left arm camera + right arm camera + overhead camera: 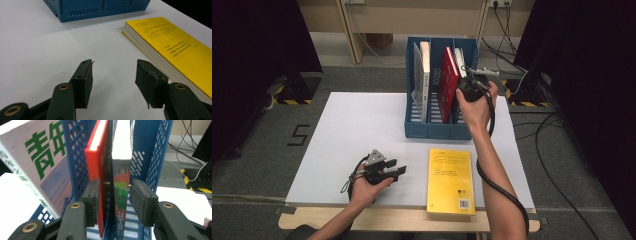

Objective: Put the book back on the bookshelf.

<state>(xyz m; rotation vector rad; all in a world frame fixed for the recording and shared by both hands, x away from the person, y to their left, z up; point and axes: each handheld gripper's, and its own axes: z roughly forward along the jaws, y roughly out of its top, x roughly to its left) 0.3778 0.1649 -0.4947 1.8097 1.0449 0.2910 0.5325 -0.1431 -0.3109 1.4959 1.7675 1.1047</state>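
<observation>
Plainly, work in hand: filing books upright in the blue file rack [432,131] at the far side of the tabletop [347,135].
Right gripper [113,195]: at the rack's right compartment, jaws parted around the red book [96,152] and the dark-spined book [122,192] beside it; pads look just clear of both covers.
Left gripper [113,75]: jaws wide, nothing between them, low over bare tabletop.
Yellow book [451,181]: flat at the near edge, long axis running front to back, just right of the left gripper, nearer to it than to the right.
</observation>
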